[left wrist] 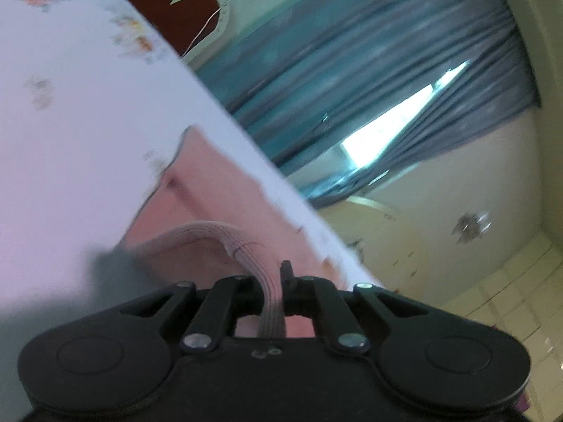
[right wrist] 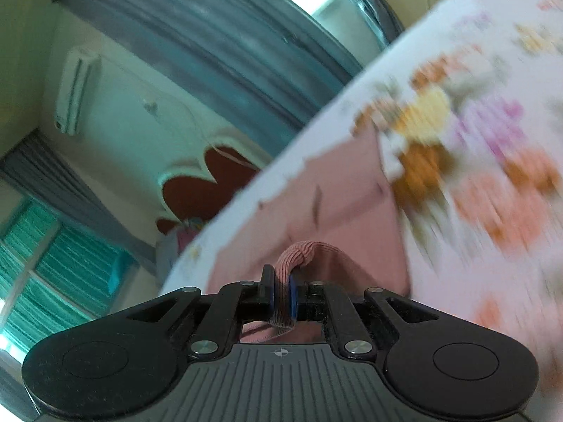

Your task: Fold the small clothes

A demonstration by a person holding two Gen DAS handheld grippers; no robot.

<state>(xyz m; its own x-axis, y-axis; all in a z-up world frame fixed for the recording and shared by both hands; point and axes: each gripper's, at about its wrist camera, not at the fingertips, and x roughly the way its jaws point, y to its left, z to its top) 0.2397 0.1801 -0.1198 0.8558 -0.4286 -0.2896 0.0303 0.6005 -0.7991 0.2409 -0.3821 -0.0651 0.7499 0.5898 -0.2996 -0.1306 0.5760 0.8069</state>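
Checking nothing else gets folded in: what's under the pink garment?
The floral bedsheet shows all around the pink garment; what lies beneath its middle is covered. Both grippers pinch its ribbed band.

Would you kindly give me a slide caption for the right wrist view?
Right gripper shut on the pink garment's ribbed band above a floral sheet.

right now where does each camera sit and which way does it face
Left wrist: sits on the left gripper, looking along its fingers at the pink garment on the floral sheet; the gripper is shut on the ribbed waistband.
Right wrist: sits on the right gripper, likewise shut on the waistband, curtains behind.
Shared: garment, sheet, curtains; each view is tilted and shows only its own gripper.
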